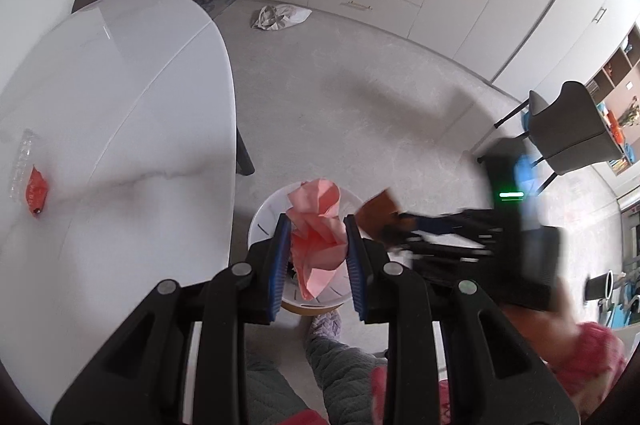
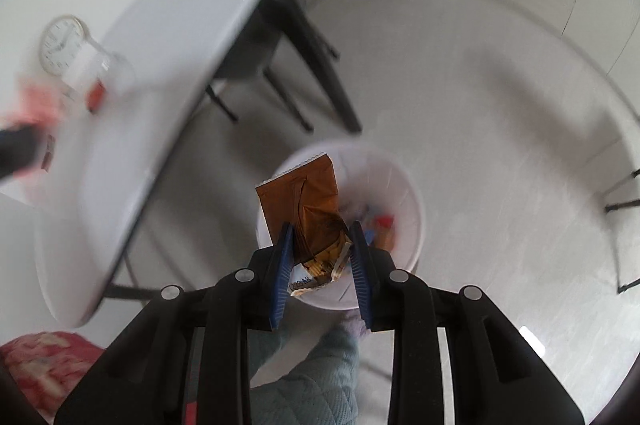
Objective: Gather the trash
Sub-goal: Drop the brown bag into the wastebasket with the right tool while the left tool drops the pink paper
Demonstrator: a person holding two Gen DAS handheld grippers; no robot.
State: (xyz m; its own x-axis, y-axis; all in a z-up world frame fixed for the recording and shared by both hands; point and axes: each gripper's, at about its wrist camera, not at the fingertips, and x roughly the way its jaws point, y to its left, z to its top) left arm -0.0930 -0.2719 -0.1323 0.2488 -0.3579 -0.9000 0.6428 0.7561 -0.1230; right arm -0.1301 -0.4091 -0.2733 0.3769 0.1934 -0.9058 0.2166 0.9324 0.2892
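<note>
1. Your left gripper (image 1: 318, 257) points steeply down over the round white plastic waste bin (image 1: 262, 221) on the floor. Its blue pads are closed on a crumpled pink paper napkin (image 1: 318, 225), which hangs between them above the bin's mouth.
2. Your right gripper (image 2: 322, 257) also hangs over the white bin (image 2: 408, 201), gripping a creased brown foil snack wrapper (image 2: 304, 201). The wrapper's torn white end pokes out below the pads and its flat upper part stands up past the fingertips. The jaws sit narrow around it.
3. In the left wrist view the right gripper is a dark, motion-smeared shape at the right, so only the brown wrapper's corner (image 1: 378, 211) reads clearly there.
4. The bin's contents are blurred in the right wrist view; you can make out red and orange scraps, nothing more. In the left view the napkin and pads cover most of the opening.
5. On the white oval marble-look table (image 1: 120, 97), near its left edge, lie a small red packet (image 1: 36, 191) and a clear plastic piece (image 1: 22, 161) just beside it, cut by the picture's rim.
6. A quilted grey trouser leg and a slipper (image 1: 326, 329) show below the bin.
</note>
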